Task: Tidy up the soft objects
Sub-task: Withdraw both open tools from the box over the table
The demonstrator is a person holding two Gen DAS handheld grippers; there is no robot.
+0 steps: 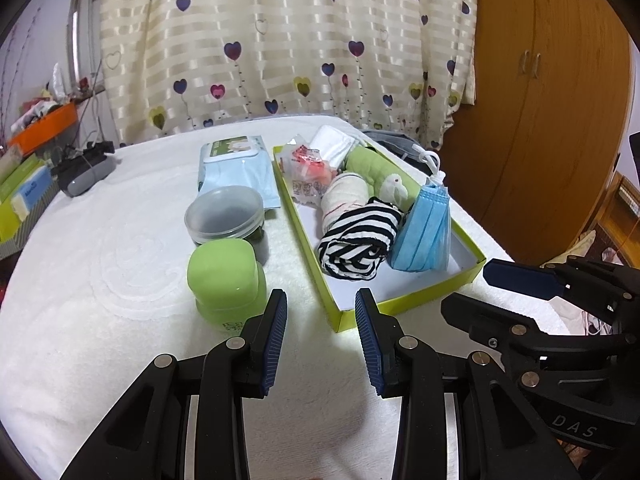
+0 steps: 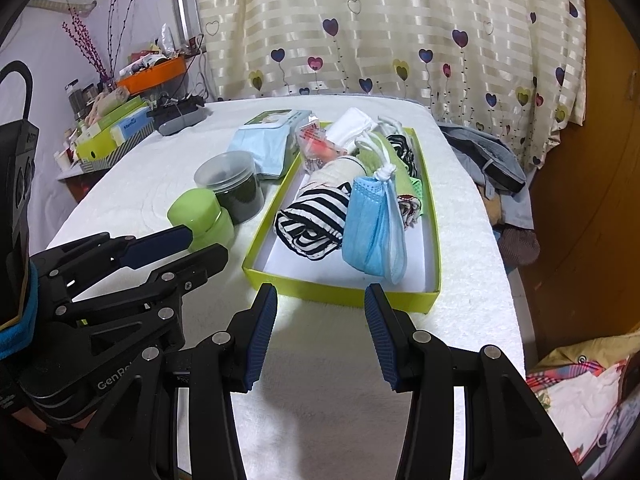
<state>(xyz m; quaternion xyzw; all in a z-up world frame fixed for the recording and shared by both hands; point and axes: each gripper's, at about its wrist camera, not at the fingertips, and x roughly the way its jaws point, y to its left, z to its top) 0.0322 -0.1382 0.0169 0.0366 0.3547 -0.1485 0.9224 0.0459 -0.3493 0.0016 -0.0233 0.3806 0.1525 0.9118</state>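
White fluffy cloth [image 1: 100, 240] covers the table under my tools. On the left I see a green jar [image 1: 226, 280] in front of a clear tub [image 1: 224, 216], with a wipes pack [image 1: 236, 168] behind. My left gripper [image 1: 321, 340] is open and holds nothing. Next comes the green tray [image 1: 412, 304], with a striped cloth roll [image 1: 356, 240] and a blue mask [image 1: 424, 232] lying inside it. My right gripper [image 2: 320, 332] is open too, just in front of the tray, empty.

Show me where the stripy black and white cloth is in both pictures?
Left wrist view: the striped cloth lies right of centre, in the green tray.
Right wrist view: the striped cloth lies centre, same tray.
Shared landmark: the blue face mask on its right.
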